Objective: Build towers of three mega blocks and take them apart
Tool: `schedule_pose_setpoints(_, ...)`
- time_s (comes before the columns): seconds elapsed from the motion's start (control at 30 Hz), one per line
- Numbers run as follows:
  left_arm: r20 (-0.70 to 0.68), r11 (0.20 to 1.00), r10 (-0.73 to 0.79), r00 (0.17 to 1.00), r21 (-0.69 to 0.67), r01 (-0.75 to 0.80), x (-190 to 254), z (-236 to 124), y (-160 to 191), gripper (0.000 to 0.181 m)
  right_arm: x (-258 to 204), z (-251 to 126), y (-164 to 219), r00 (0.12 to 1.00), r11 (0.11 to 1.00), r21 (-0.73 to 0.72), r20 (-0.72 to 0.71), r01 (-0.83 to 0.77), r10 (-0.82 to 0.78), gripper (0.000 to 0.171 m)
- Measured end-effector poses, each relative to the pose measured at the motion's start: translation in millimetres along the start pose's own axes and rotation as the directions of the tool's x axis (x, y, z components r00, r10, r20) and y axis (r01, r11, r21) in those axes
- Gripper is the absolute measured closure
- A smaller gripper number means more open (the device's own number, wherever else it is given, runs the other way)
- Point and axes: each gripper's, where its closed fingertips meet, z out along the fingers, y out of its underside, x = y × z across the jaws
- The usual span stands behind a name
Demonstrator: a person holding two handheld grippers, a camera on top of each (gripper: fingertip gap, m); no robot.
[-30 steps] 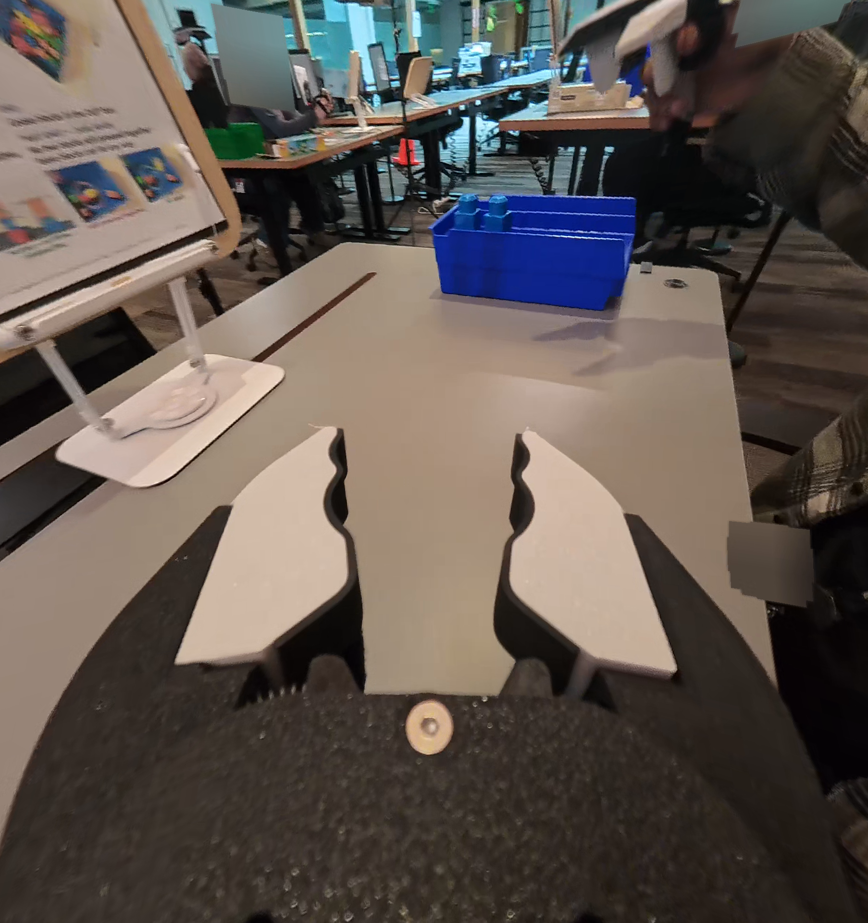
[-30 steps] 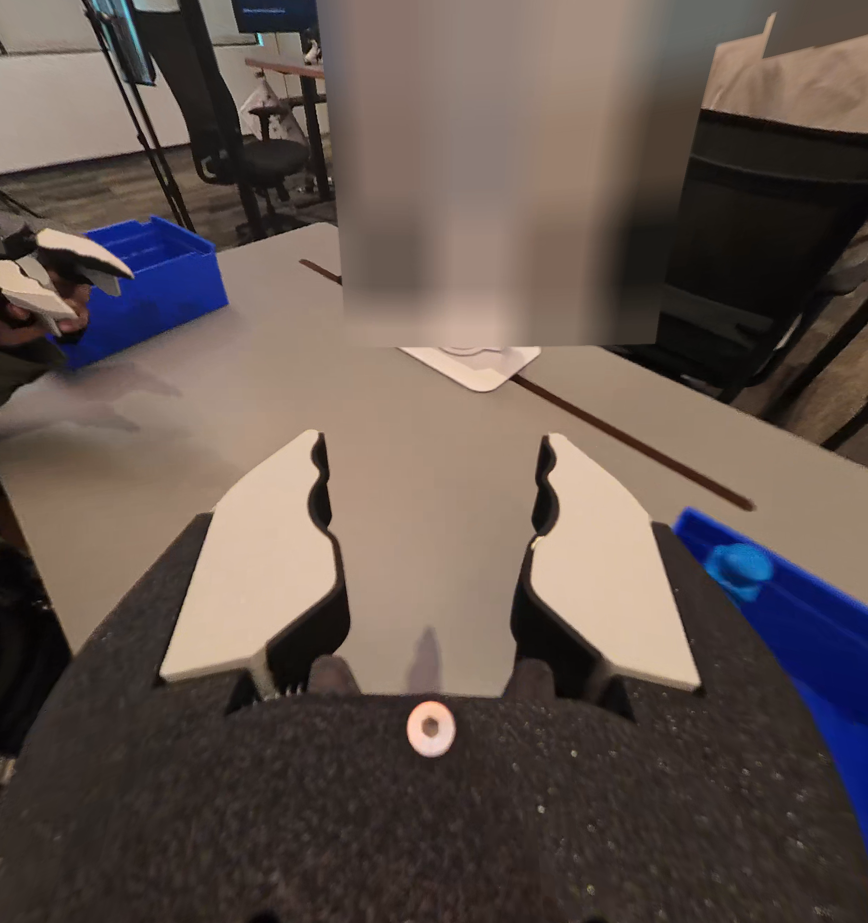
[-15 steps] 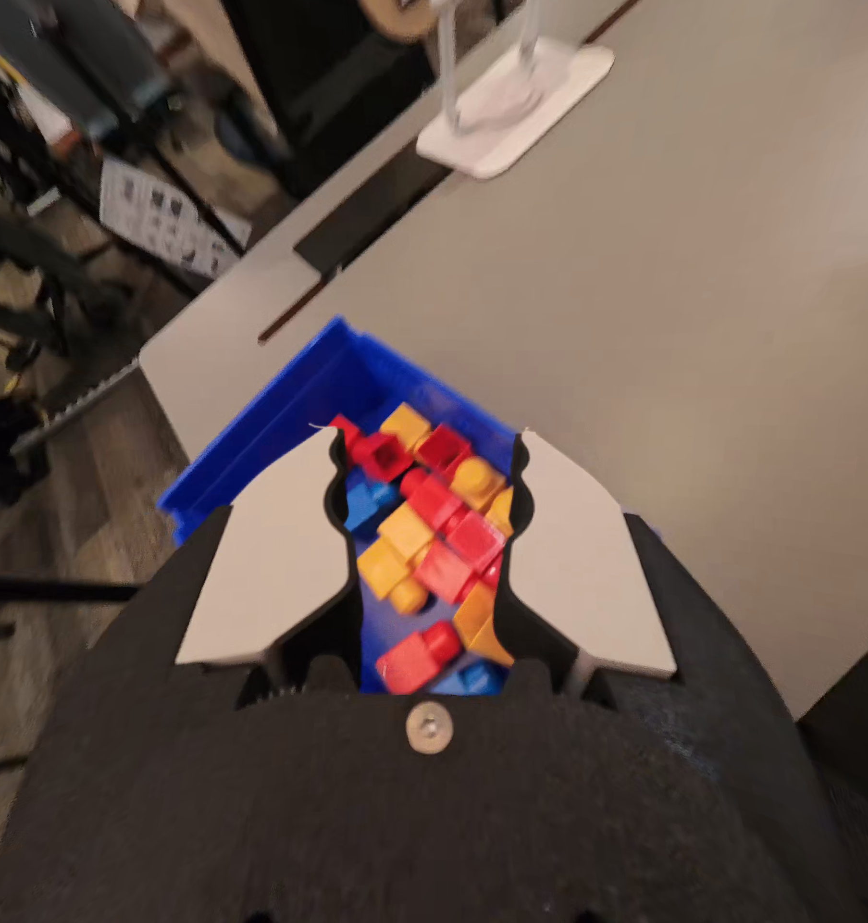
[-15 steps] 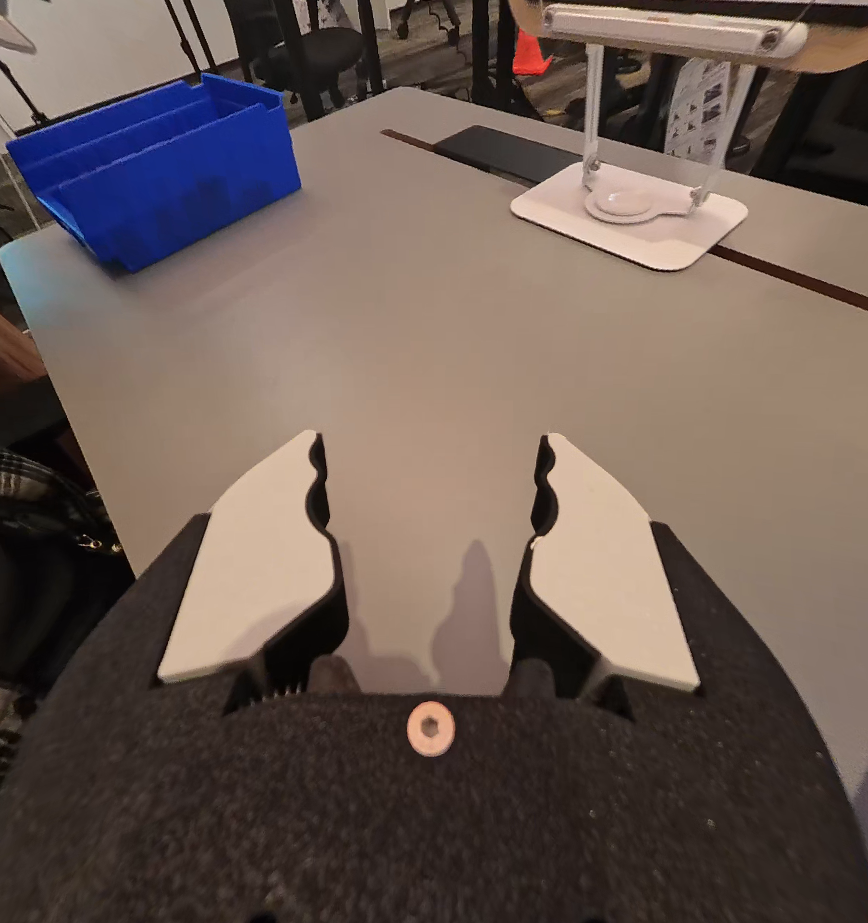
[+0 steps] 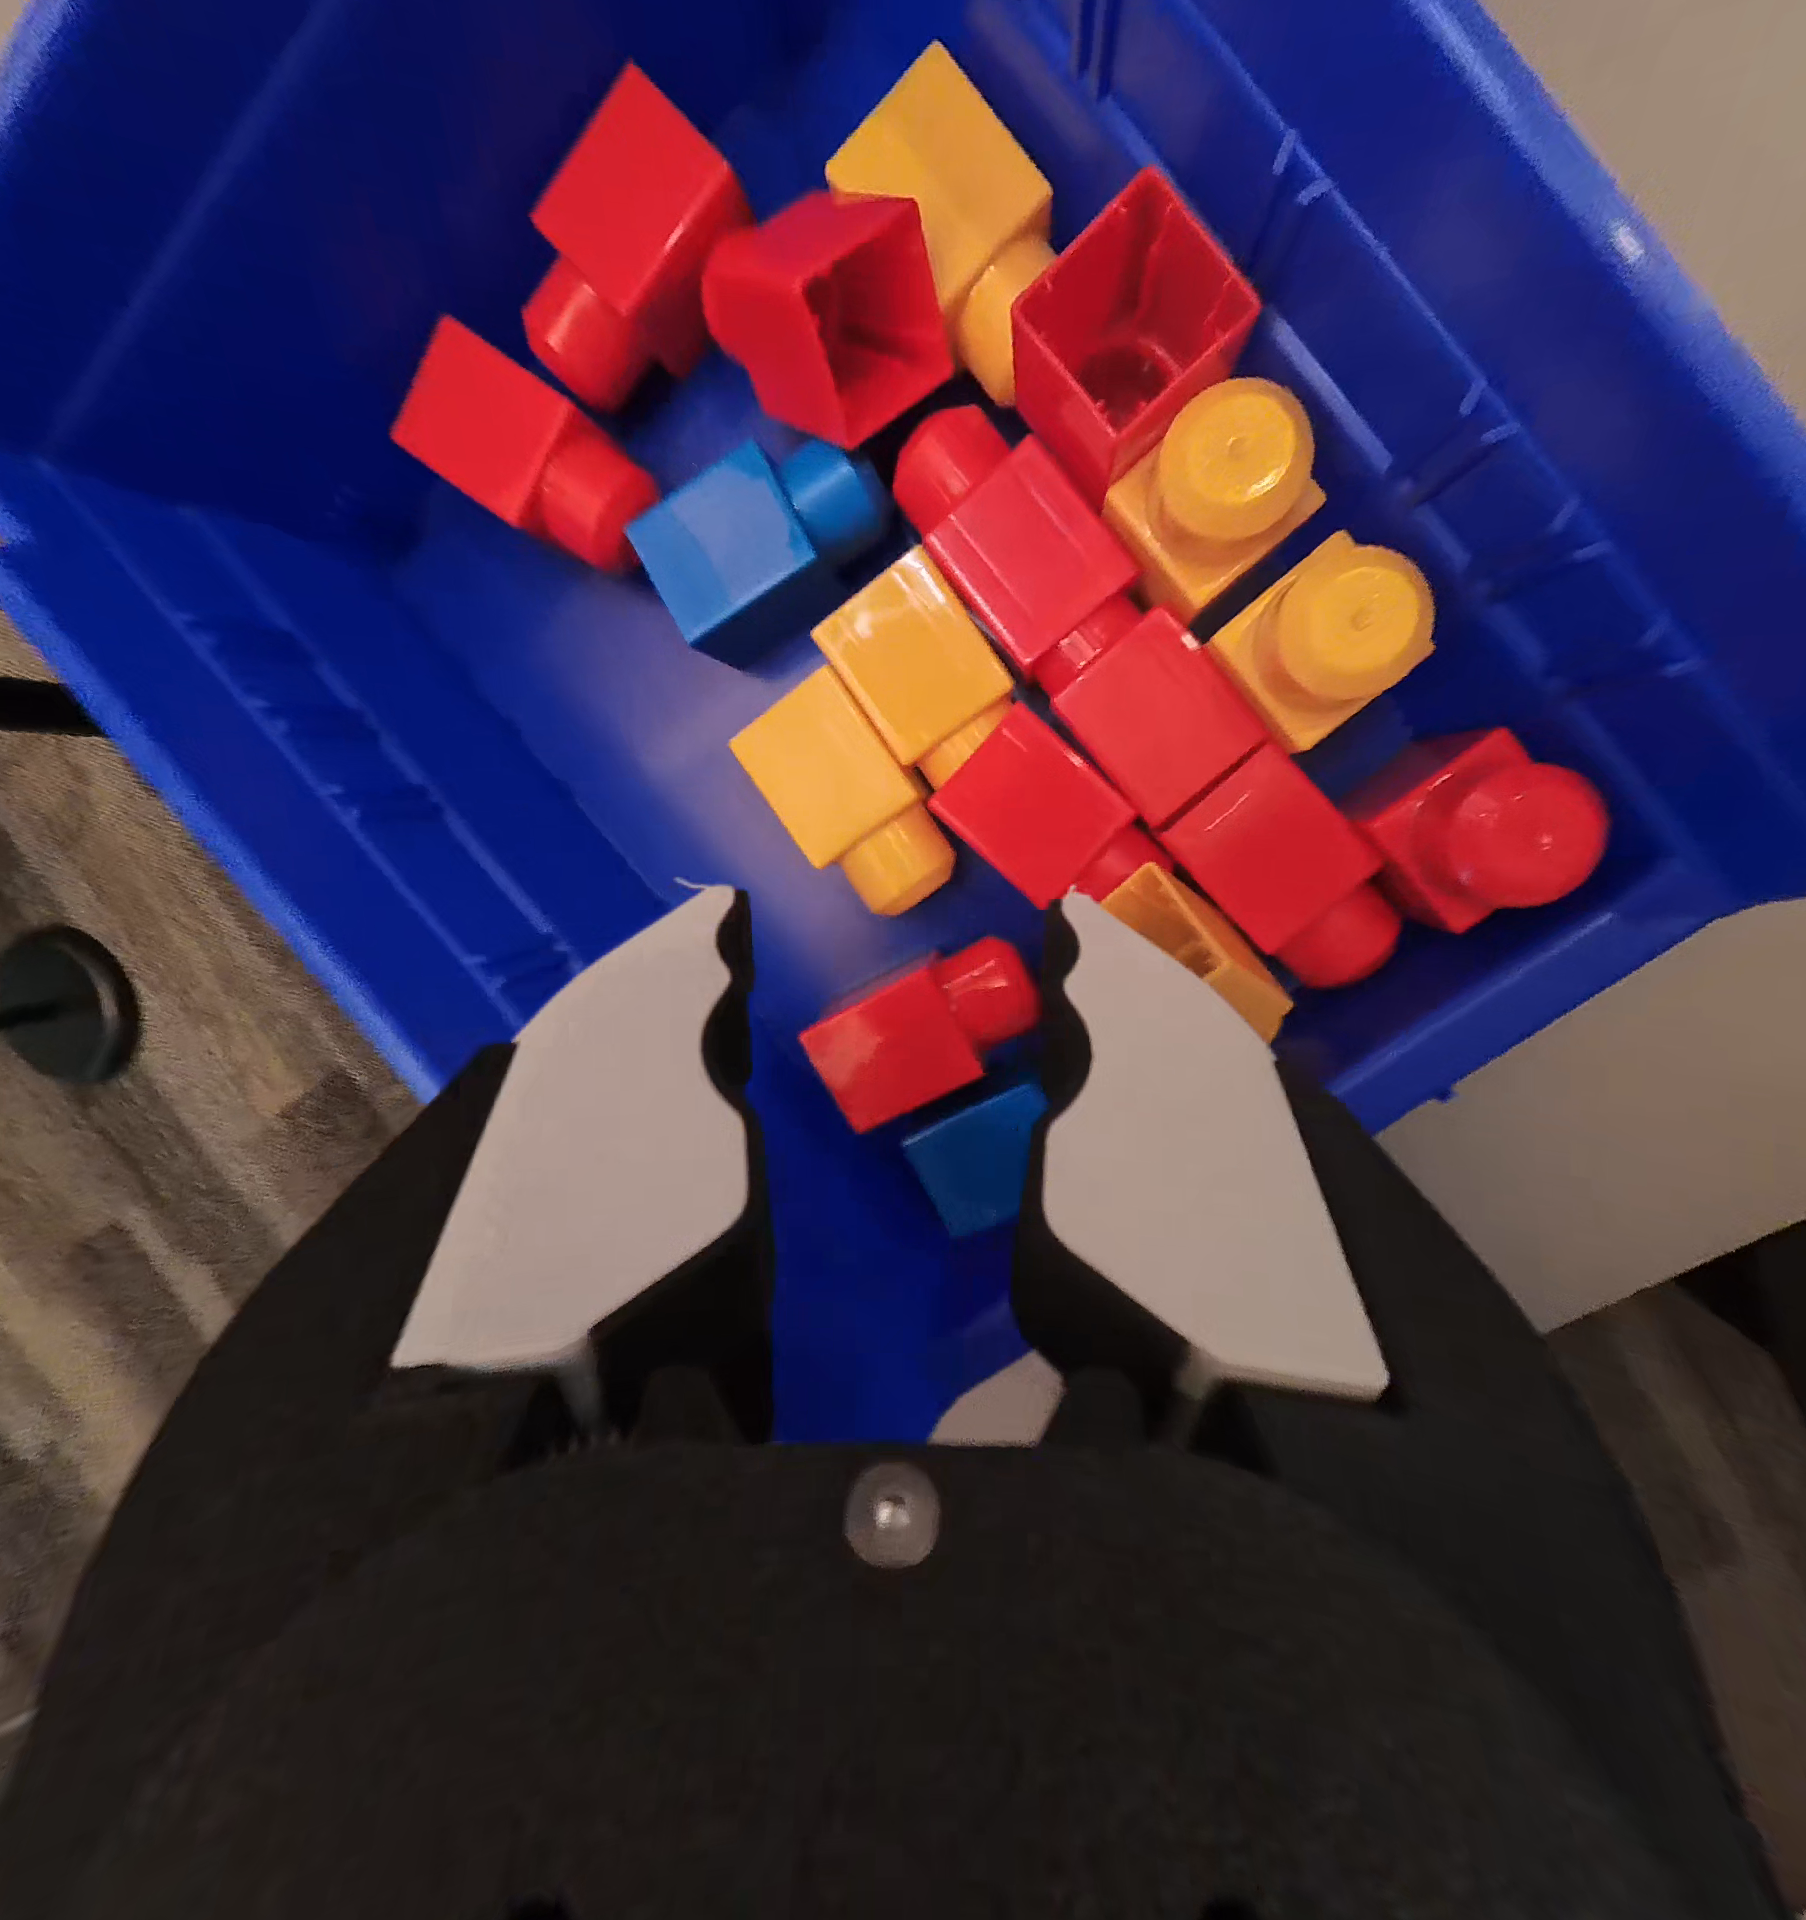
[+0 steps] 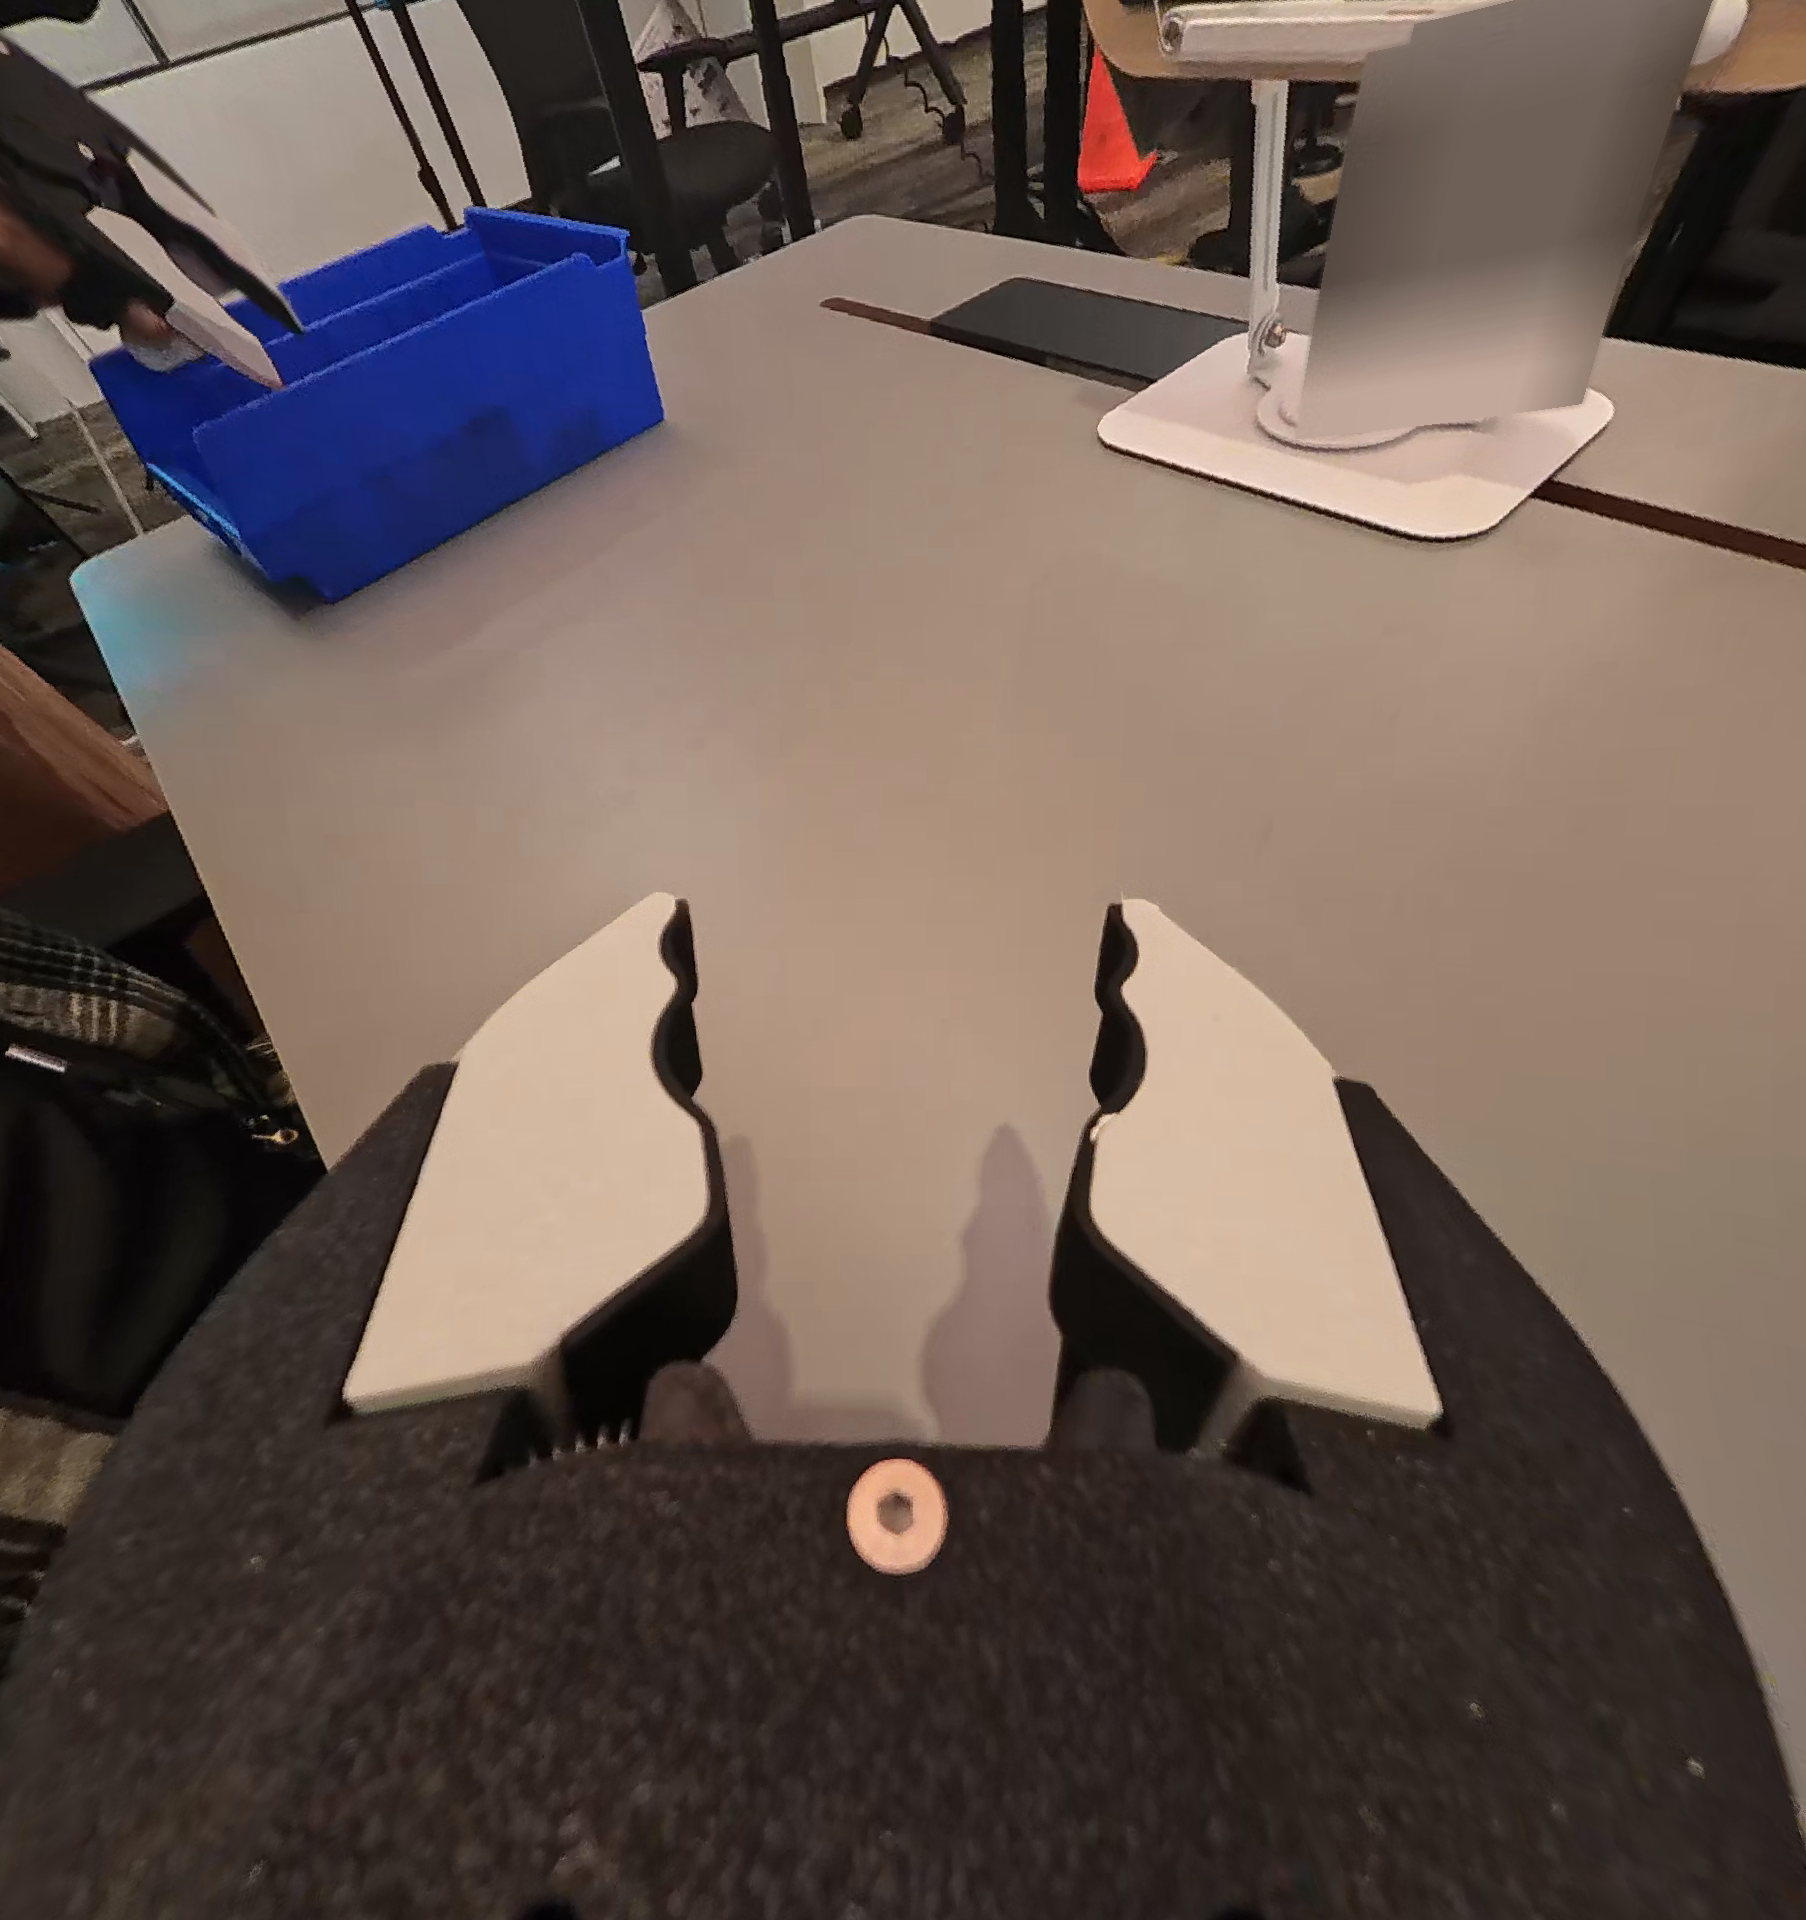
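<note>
Blocks [image 5: 1024, 540], red, yellow, blue, jumbled in blue bin [image 5: 255, 665].

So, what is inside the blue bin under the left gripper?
The blue bin holds loose red, yellow and blue mega blocks. The open left gripper hides part of a blue block and the near corner.

Blue block [image 5: 972, 1153] partly hidden behind tongs' finger.

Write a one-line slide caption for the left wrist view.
Open left tool hovers over a blue bin of loose red, yellow and blue mega blocks, a red block lying between its fingers.
</note>
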Motion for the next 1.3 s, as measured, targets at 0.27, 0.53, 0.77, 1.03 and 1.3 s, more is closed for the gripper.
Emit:
schedule_pose_setpoints(0.27,-0.183,0.978,-0.207,0.961,-0.046,0.202,54,-9,16,0.127,0,1,5,1.000,1.000,-0.015,0.027,-0.015,0.015,0.098)
schedule_pose_setpoints(0.53,-0.167,0.937,-0.347,0.923,-0.087,0.337,61,3,28,0.124,1,4,3,0.998,0.999,0.010,0.039,-0.044,0.044,0.098)
schedule_pose_setpoints(0.77,-0.102,0.917,-0.398,0.912,-0.041,0.396,57,21,34,0.128,2,-7,2,0.998,0.998,0.032,0.022,-0.060,0.059,0.098)
schedule_pose_setpoints(1.03,-0.098,0.913,-0.404,0.909,-0.104,0.394,50,31,46,0.137,-2,-6,-2,0.997,0.996,0.059,0.037,-0.064,0.061,0.099)
schedule_pose_setpoints(1.3,-0.254,0.877,-0.433,0.865,0.105,0.469,39,-3,9,0.141,-7,0,-4,0.998,0.996,0.083,0.050,-0.043,0.039,0.106)
